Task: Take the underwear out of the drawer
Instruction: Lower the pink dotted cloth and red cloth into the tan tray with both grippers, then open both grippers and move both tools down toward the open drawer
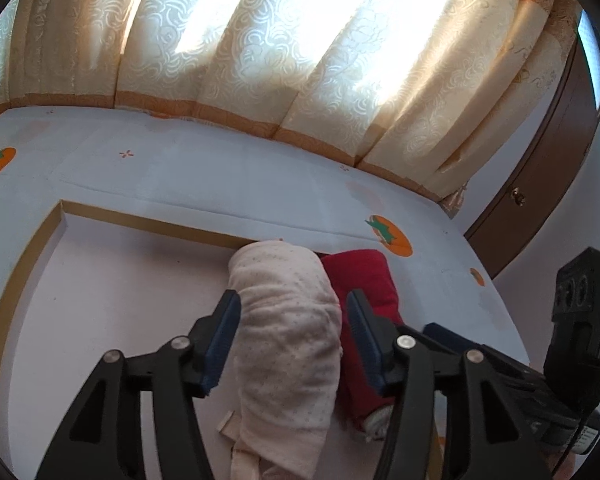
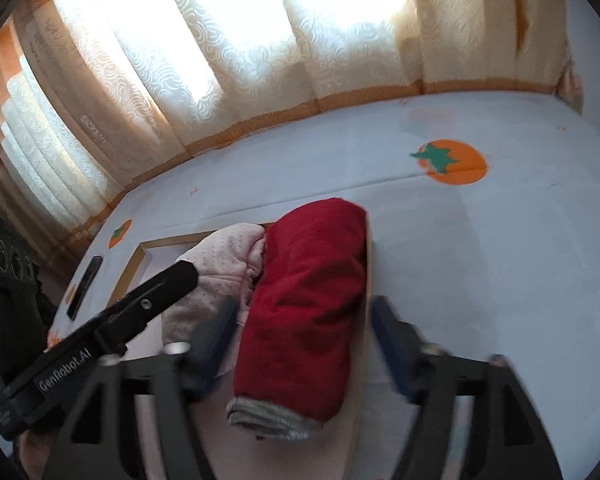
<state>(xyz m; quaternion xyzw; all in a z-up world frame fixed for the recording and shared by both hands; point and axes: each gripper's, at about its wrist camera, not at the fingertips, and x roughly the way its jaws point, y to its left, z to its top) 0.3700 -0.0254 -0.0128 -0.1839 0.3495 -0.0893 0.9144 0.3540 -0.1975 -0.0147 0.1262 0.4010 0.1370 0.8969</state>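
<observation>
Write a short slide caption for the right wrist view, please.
Right gripper open astride a rolled red garment in the drawer, pink roll beside it.

cream curtain point(image 1: 260, 60) backlit; persimmon-print cloth point(image 2: 480, 260); brown door point(image 1: 540, 168) at right.

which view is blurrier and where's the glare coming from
Right wrist view: the right gripper fingers are motion-smeared, while the red roll stays fairly sharp. Left wrist view: crisp on the left gripper and pink roll. Both views: backlit curtain blows out white, and fisheye bends the drawer edges.
</observation>
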